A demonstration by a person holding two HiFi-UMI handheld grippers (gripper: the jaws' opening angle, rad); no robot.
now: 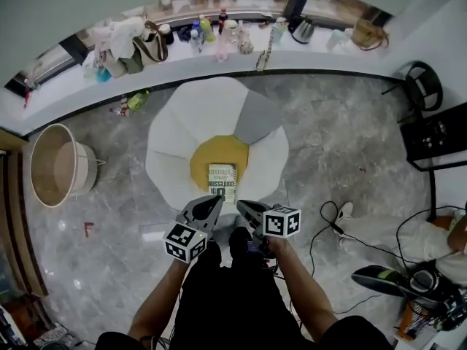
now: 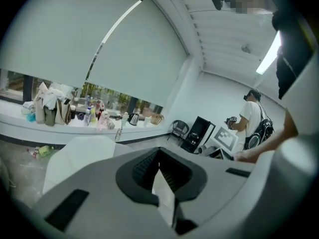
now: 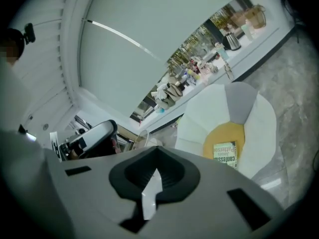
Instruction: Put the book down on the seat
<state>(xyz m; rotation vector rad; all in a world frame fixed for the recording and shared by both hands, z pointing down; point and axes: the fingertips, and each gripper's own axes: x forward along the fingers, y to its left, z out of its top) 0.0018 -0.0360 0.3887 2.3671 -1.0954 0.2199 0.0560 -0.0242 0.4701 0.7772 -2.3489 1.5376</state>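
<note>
The book [image 1: 222, 183] lies flat on the yellow centre of the flower-shaped seat [image 1: 174, 138], its printed cover facing up. Nothing touches it. The right gripper view shows the same book [image 3: 225, 154] on the seat [image 3: 199, 118], well below and ahead of the jaws. My left gripper [image 1: 216, 202] and right gripper [image 1: 242, 207] hang side by side close to my body, above the seat's near edge. In their own views, the left gripper [image 2: 159, 172] and the right gripper [image 3: 155, 177] have their jaws closed together with nothing between them.
A round tan tub [image 1: 55, 165] stands on the marble floor at the left. A long window ledge [image 1: 306, 58] behind the seat carries bottles, bags and a kettle. At the right are a black chair [image 1: 423, 86], cables [image 1: 379, 239] and shoes. A person [image 2: 254, 118] stands across the room.
</note>
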